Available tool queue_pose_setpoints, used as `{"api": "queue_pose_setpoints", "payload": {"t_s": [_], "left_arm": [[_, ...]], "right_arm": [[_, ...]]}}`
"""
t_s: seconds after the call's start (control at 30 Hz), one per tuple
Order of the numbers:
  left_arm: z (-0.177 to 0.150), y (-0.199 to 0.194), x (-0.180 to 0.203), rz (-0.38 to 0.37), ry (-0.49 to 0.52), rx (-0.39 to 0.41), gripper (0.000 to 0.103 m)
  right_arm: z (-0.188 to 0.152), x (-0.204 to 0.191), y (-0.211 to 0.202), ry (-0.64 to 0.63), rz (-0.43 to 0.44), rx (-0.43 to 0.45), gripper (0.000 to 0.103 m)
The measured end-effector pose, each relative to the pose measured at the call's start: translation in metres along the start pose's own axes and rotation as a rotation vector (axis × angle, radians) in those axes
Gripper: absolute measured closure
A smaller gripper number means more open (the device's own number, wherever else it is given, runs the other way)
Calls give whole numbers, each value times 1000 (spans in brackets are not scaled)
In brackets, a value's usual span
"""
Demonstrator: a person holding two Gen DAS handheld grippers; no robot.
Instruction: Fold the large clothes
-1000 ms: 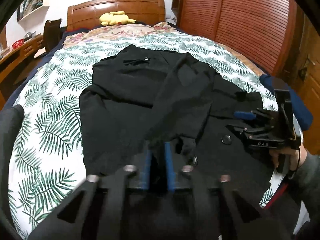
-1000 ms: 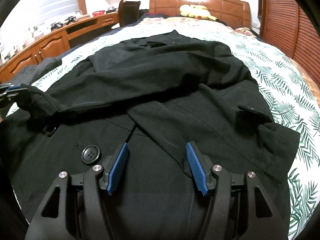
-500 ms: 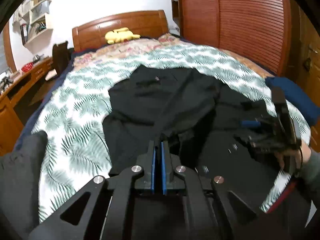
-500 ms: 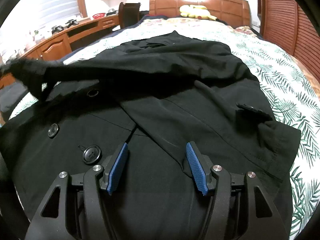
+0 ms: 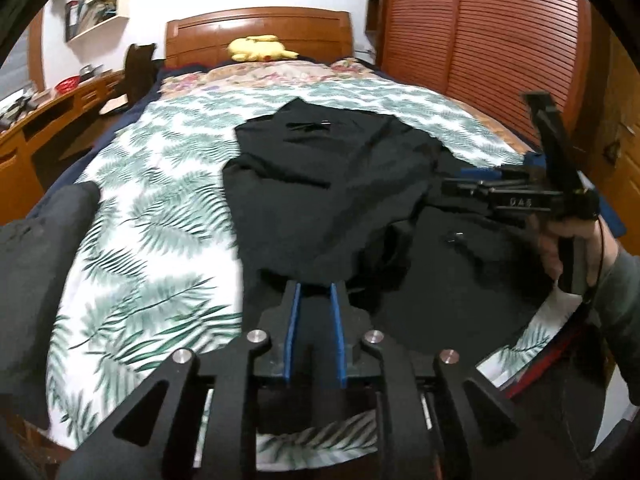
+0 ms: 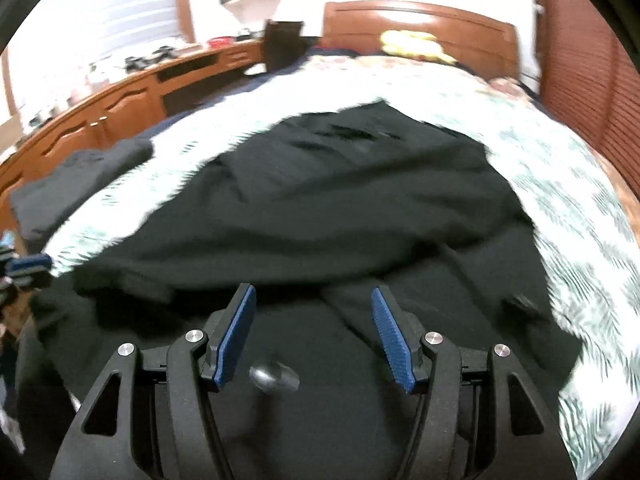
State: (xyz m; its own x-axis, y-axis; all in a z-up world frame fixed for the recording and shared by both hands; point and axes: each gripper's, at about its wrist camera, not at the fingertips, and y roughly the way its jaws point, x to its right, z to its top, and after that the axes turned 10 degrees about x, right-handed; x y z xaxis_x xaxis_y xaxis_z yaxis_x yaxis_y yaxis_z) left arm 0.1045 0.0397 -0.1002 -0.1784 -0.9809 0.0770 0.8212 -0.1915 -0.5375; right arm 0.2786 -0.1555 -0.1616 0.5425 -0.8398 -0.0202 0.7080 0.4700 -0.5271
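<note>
A black coat [image 5: 332, 200] lies spread on a bed with a leaf-print bedspread [image 5: 160, 240], collar end toward the wooden headboard [image 5: 260, 32] and hem toward the near edge. One sleeve is folded across the body, so a thick, rumpled band of cloth crosses the middle; in the right wrist view this band [image 6: 320, 232] runs from side to side above the flatter lower front. A dark round button [image 6: 274, 376] shows on the lower front, between that gripper's fingers and close to the lens, blurred.

The left gripper [image 5: 316, 288] has just been opening: its blue pads stand a narrow gap apart, with only the coat's surface seen beyond them and nothing pinched. The right gripper [image 6: 314, 296] is spread wide over the lower front, clear of the cloth. In the left wrist view it appears at the right [image 5: 472, 188], held by a hand [image 5: 568, 240] in a grey sleeve.

To the coat's left the bedspread is bare as far as a dark grey garment [image 5: 40, 280] heaped at the bed's left edge. On the right, only a narrow strip of bedspread remains before a louvred wooden wardrobe [image 5: 500, 32]. A yellow plush toy [image 5: 260, 48] sits by the headboard, well apart from the coat. A wooden desk [image 6: 120, 108] runs along the left wall.
</note>
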Motion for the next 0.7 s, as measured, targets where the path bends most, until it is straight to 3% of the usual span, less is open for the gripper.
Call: {"api": "queue_pose_setpoints", "payload": {"t_s": [0.2, 0.4, 0.57, 0.7], "left_arm": [[-10, -12, -33, 55, -26, -6, 78], [-18, -16, -39, 63, -29, -16, 74], [-21, -11, -33, 57, -14, -26, 72], [-21, -9, -31, 77, -15, -22, 71]], "right_arm": [[20, -73, 32, -67, 146, -27, 42], [5, -117, 44, -108, 246, -93, 42], [-26, -130, 54, -153, 236, -188, 41], [-32, -126, 46, -129, 229, -174, 41]]}}
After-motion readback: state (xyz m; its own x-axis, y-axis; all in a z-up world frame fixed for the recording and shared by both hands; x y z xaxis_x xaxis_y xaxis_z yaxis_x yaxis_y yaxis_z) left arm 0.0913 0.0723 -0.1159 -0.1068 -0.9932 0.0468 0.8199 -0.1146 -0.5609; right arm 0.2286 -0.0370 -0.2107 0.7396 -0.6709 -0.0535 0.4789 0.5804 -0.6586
